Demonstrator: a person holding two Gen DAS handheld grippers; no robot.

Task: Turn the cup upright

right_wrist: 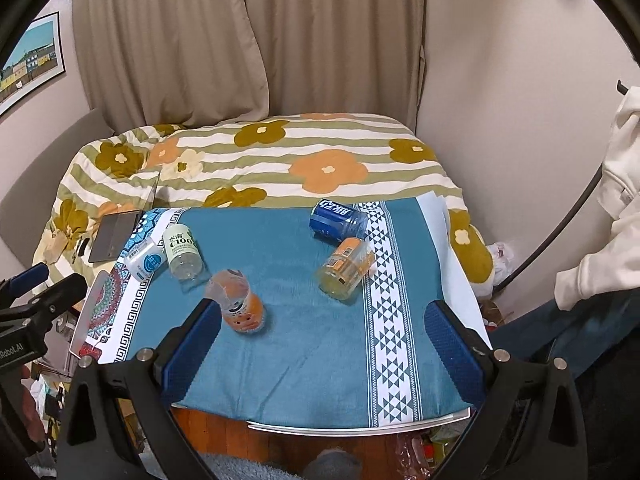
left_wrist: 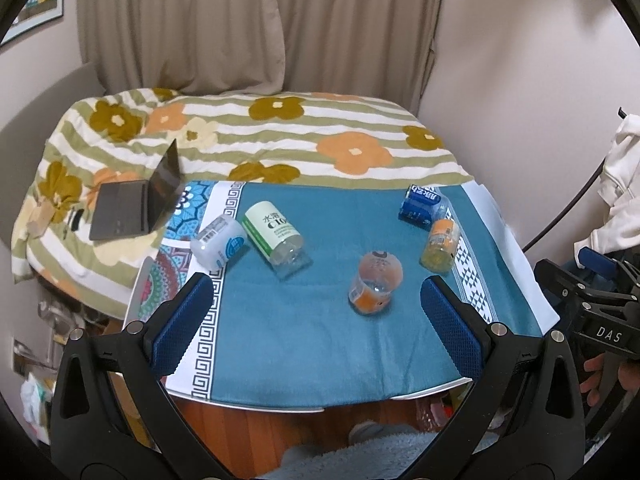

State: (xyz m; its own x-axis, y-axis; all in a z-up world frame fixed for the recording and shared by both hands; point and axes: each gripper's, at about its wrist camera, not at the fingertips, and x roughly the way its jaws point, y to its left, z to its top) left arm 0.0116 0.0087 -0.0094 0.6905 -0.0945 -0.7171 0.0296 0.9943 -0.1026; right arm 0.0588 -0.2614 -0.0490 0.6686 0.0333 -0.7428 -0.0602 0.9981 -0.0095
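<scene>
Cups: five clear plastic cut-bottle cups lie tipped on the blue cloth (left_wrist: 304, 320).
Orange cup (left_wrist: 375, 282): near the cloth's middle, long axis slanting toward the camera, its clear end facing the left wrist view; orange label, writing too small to read.
Yellow-orange cup (left_wrist: 439, 244): right of it and apart, on its side, tilted, by the triangle-patterned border.
Blue cup (left_wrist: 422, 203): farthest right and back, just behind the yellow-orange one, lying crosswise; white characters on the blue label.
Green-white cup (left_wrist: 273, 230): left of middle, long axis diagonal, clear end nearer the camera; label reads "C100" under two Chinese characters.
Pale blue cup (left_wrist: 219, 241): touching the green-white one on its left, on its side, barcode showing.
Surface: a towel-like blue cloth with a Greek-key border on the left.
Left gripper (left_wrist: 318, 312): fingers spread wide, blue textured pads, holding nothing, above the cloth's near edge.
Right gripper (right_wrist: 326, 334): fingers spread wide, empty; its left pad is just beside the orange cup in its own view.
Laptop (left_wrist: 132, 206): half open on the floral bedspread (left_wrist: 340, 136) behind.
</scene>
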